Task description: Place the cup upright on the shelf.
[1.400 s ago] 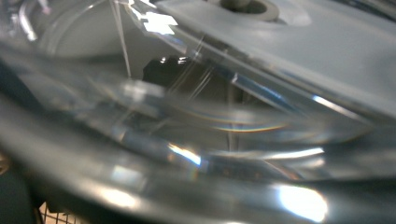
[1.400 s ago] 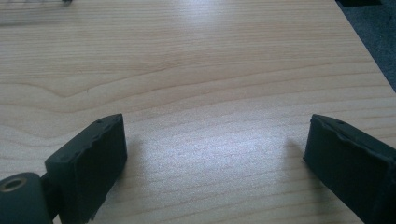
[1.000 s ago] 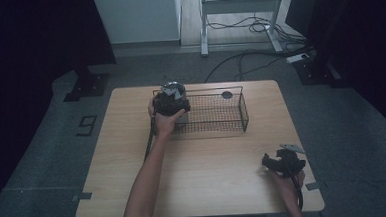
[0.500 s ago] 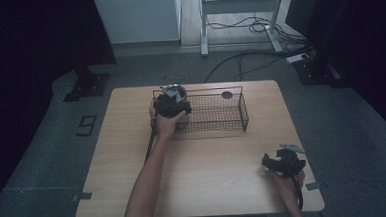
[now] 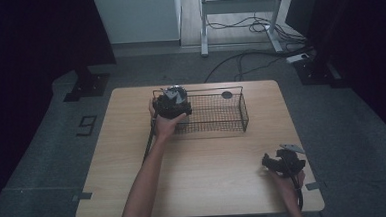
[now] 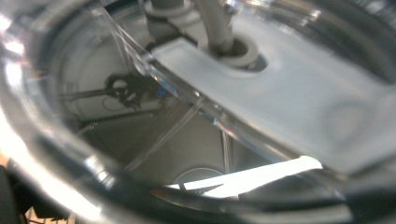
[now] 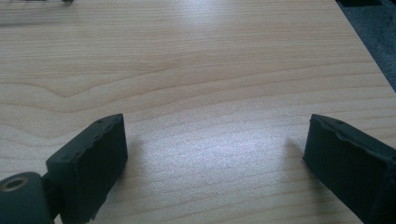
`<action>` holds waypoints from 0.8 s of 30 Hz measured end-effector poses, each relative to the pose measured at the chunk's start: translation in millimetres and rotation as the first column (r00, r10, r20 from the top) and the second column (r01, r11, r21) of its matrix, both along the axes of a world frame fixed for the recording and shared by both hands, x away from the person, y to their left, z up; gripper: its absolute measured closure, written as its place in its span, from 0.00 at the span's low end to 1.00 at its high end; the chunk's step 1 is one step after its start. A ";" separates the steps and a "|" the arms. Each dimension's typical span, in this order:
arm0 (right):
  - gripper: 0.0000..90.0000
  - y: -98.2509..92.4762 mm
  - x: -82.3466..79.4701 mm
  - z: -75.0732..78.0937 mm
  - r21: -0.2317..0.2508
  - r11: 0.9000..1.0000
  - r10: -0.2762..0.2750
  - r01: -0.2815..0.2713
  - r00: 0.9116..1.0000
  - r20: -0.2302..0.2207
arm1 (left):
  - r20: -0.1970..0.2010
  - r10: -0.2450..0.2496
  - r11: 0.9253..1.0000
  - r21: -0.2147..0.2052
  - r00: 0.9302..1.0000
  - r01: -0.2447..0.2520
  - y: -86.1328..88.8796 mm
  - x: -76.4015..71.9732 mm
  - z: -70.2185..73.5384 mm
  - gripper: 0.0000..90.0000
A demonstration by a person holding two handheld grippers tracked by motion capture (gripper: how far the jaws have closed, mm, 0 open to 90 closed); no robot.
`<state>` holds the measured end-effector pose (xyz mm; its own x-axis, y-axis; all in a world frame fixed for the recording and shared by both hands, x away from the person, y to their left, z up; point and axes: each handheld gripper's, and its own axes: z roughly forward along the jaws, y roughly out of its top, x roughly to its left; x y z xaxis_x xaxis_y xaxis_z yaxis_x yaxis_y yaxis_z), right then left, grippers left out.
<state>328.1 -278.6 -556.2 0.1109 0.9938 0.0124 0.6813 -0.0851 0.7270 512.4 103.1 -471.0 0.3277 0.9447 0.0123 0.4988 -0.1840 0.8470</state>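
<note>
The left gripper (image 5: 172, 104) is at the left end of the wire basket (image 5: 234, 121), pressed close to a clear cup (image 6: 140, 140), likely to put it inside. I cannot tell if its jaws are shut. The right gripper (image 7: 215, 154) rests wide open on the table (image 5: 209, 177), waiting.

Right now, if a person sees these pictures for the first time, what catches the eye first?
Probably the black wire basket at the far middle of the wooden table, with the left gripper at its left end, pressed against a clear container. Next, the right gripper near the table's front right corner, its fingers wide apart over bare wood.
</note>
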 end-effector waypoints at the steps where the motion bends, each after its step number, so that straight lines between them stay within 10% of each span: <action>1: 0.07 0.0 0.0 0.0 0.000 1.000 0.000 0.000 1.000 0.000 | 0.004 -0.003 1.000 0.004 1.000 0.003 0.7 -1.4 1.8 0.00; 24: 0.07 0.2 -0.3 0.1 0.003 1.000 0.000 0.000 1.000 0.002 | 0.013 -0.071 0.992 -0.102 0.997 0.072 48.2 -78.1 22.3 0.02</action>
